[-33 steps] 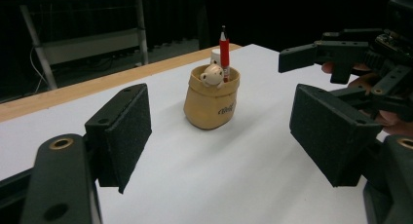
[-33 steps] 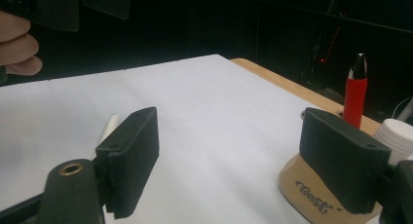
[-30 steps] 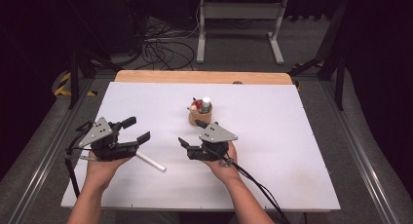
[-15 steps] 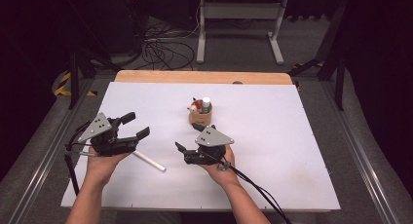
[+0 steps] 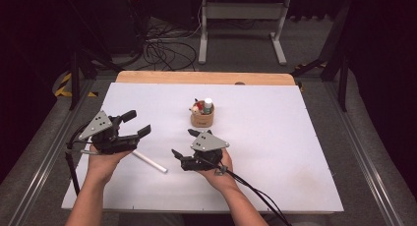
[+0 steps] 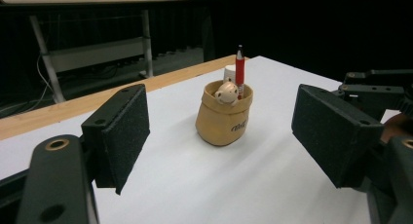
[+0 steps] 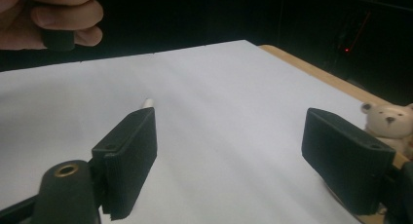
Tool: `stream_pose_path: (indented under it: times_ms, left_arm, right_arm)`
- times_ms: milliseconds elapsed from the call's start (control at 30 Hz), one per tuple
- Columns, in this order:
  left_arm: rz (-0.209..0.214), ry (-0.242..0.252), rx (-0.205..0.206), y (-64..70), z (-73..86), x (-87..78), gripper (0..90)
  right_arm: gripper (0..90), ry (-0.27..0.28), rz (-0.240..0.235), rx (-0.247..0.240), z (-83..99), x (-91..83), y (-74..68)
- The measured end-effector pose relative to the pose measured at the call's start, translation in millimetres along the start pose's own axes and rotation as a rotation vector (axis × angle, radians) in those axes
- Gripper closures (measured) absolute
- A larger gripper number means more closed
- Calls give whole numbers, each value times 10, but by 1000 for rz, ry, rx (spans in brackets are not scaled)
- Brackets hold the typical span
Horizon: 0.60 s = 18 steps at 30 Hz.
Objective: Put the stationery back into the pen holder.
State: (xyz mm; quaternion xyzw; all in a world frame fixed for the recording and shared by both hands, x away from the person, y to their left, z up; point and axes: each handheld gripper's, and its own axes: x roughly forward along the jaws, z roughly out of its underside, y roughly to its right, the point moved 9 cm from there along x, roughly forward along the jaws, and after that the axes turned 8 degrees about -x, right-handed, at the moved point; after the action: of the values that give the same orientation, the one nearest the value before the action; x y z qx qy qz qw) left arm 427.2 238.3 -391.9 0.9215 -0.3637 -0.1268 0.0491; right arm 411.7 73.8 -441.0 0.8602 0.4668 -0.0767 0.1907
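Observation:
A tan fabric pouch (image 5: 202,119) stands at mid-table, holding a small bear figure (image 6: 227,93), a red pen (image 6: 239,66) and a white capped item (image 5: 208,105). A white stick (image 5: 150,161) lies flat on the table between my two grippers. My left gripper (image 5: 137,123) is held open above the stick's left end and faces the pouch (image 6: 223,121). My right gripper (image 5: 183,143) is also open with nothing in it. It points left toward the stick, whose tip (image 7: 147,103) peeks out behind one jaw. The bear (image 7: 389,120) sits at the right edge of the right gripper view.
The white table top (image 5: 275,137) has a wooden strip (image 5: 201,77) along its far edge. Cables (image 5: 255,191) trail from the right gripper toward the near edge. A metal stand (image 5: 241,19) and loose cords sit on the floor beyond the table.
My right gripper has slid a little toward the near left, closer to the white stick. The left gripper has shifted slightly. Both stay open.

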Motion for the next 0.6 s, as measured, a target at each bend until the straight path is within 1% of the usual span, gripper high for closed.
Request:
stream_pose_path:
  times_ms: [100,367,600]
  left_arm:
    - [-3,1,-4,-16,-2,-6,223]
    - [-10,4,-7,-42,-8,-16,219]
    - [-11,4,-8,-49,-10,-27,216]
  right_arm:
    - [218,-11,-30,1,9,49,-79]
    - [246,-71,-107,14,67,187,-280]
    - [293,-130,-153,26,129,295,-417]
